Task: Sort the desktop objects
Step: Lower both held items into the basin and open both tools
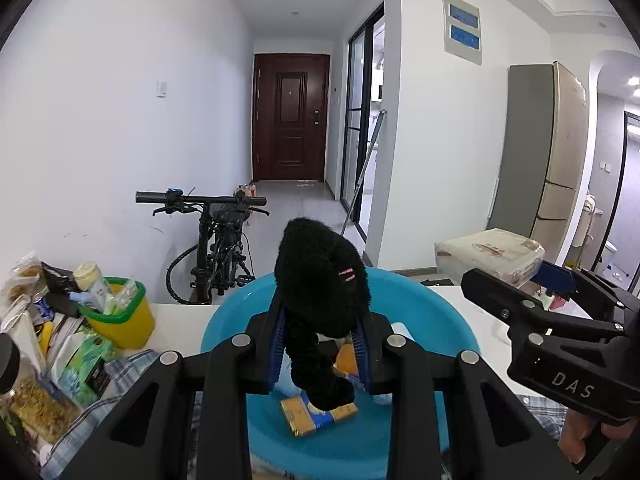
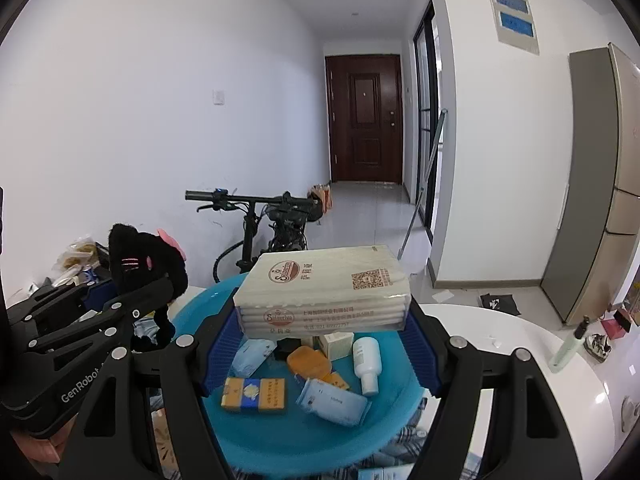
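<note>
From the left wrist view, we see our left gripper (image 1: 320, 354) with its jaws pinching a black plush toy (image 1: 320, 280) at frame centre, above the blue basin (image 1: 432, 304) on the white surface (image 1: 176, 324).

From the right wrist view, our right gripper (image 2: 320, 340) jaws clamp a tissue pack (image 2: 324, 288) at centre, over the same basin, where a white bottle (image 2: 367, 364) lies.

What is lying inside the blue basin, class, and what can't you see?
Inside the blue basin: a white bottle, an orange pouch, a yellow-and-blue packet, pale blue packs and a small carton. The held tissue pack covers the far part.
</note>
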A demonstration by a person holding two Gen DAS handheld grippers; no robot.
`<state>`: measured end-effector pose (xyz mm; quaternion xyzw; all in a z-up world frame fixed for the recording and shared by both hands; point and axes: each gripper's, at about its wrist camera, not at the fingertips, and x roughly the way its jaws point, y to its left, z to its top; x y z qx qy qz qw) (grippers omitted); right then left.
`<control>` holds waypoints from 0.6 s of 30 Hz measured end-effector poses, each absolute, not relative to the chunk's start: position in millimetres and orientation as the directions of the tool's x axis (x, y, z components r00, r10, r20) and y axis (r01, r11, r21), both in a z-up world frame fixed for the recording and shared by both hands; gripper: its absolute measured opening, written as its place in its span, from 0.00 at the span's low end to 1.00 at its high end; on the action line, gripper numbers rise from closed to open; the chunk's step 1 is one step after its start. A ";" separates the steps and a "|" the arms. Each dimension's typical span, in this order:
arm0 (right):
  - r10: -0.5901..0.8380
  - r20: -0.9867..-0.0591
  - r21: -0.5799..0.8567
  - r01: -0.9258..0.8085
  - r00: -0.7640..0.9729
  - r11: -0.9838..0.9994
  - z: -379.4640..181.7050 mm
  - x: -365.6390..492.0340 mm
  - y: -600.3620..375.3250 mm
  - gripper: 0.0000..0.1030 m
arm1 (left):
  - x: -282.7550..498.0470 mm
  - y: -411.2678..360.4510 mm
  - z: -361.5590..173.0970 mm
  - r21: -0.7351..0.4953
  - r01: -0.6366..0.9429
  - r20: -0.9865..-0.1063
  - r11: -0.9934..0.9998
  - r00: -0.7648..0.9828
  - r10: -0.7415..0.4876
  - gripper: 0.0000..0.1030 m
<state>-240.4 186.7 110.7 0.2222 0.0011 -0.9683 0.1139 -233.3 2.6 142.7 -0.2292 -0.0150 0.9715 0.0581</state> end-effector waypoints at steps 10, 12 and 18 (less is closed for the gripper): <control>-0.205 -0.456 0.062 0.199 -0.866 -0.978 90.6 -294.4 185.0 0.70 | -292.3 1.6 121.4 -0.074 -0.110 -0.454 -0.991 -0.881 0.132 0.29; -0.197 -0.461 0.047 0.197 -0.865 -0.979 89.0 -302.1 182.0 0.70 | -301.4 1.1 116.5 -0.086 -0.104 -0.453 -0.991 -0.882 0.132 0.29; -0.192 -0.453 0.077 0.177 -0.870 -0.981 87.9 -317.7 185.7 0.70 | -320.1 -2.7 112.5 -0.110 -0.102 -0.441 -0.989 -0.886 0.141 0.29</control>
